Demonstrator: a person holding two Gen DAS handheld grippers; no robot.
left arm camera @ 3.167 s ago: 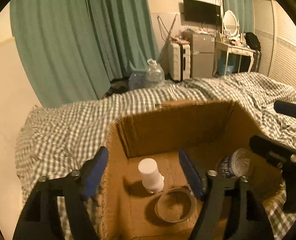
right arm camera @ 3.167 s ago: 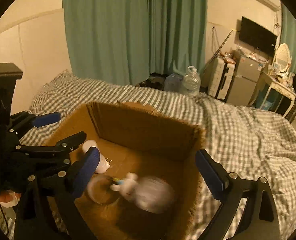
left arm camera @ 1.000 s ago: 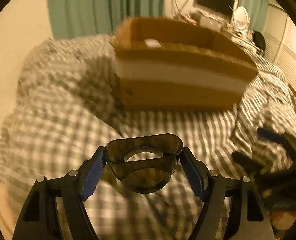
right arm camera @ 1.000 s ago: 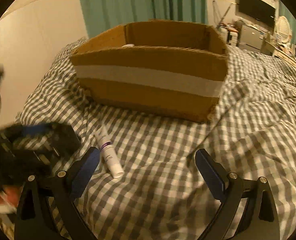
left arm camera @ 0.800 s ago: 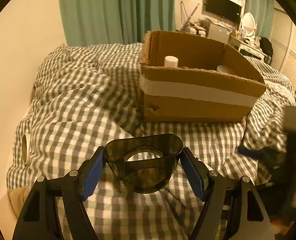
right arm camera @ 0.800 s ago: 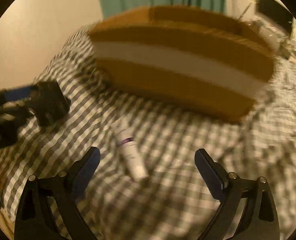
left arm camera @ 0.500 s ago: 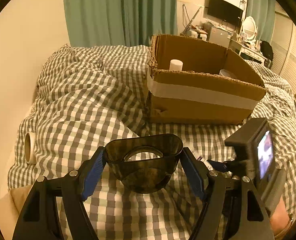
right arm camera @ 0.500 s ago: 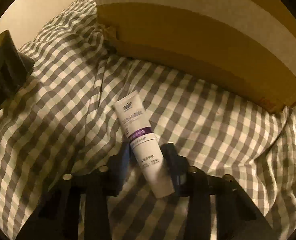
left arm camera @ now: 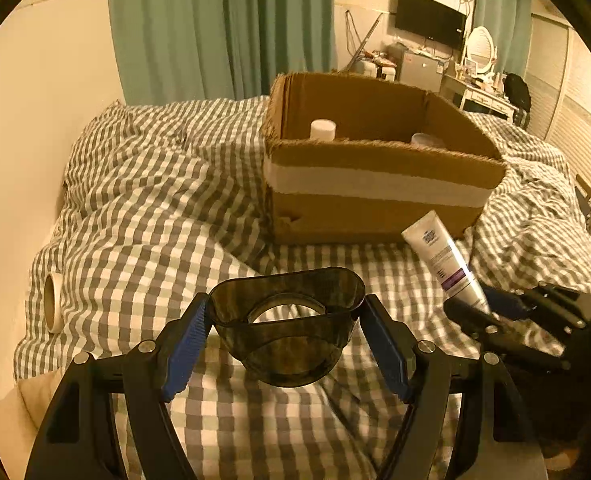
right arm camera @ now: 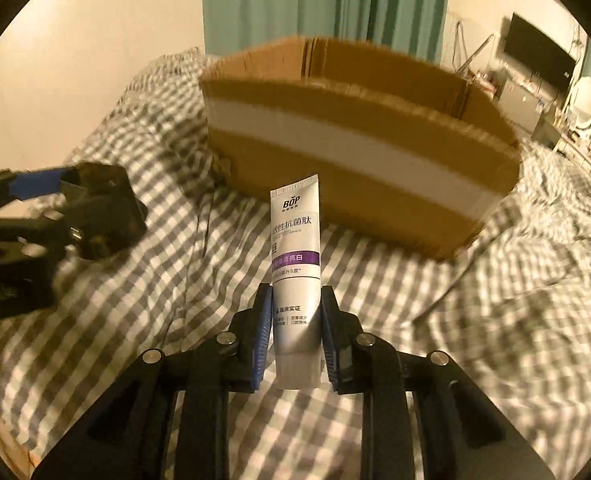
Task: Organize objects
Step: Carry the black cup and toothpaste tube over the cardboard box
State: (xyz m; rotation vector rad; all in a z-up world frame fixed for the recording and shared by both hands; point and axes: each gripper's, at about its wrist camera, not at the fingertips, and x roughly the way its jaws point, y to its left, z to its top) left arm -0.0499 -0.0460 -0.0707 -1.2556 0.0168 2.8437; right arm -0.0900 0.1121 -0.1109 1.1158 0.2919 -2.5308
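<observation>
The white tube (right arm camera: 296, 280) reads "BOP" near its flat crimped end, with Chinese characters below and a purple band across the middle carrying more characters; smaller print sits lower down. The right tool (right arm camera: 296, 332) is closed on the tube's lower part, blue pads pressed against both sides, and the tube stands upright above the bed with its crimped end toward the box. In the left wrist view the same tube (left arm camera: 445, 266) slants up from the right tool (left arm camera: 491, 312) at the near right, in front of the box's near right corner.

The left tool (left arm camera: 285, 336) is partly closed on a dark, smoky translucent plastic container (left arm camera: 286, 328), oval at the rim and rounded at the base, with a round opening visible inside; the blue ribbed pads touch its two narrow ends.

The cardboard box (left arm camera: 375, 184) is open-topped, with rough torn edges and a wide pale tape band across its near wall. Inside, a white cylindrical cap or bottle top (left arm camera: 322, 129) shows at the far left and a pale rounded lid (left arm camera: 423, 140) at the right.

The box sits on a rumpled grey-and-white checked bed cover (left arm camera: 155, 208). A roll of tape (left arm camera: 51, 308) stands on edge at the bed's left border. Green curtains (left arm camera: 215, 28) hang beyond, a dark wall-mounted screen (left arm camera: 429, 18) and an oval mirror (left arm camera: 478, 50) at the far right.
</observation>
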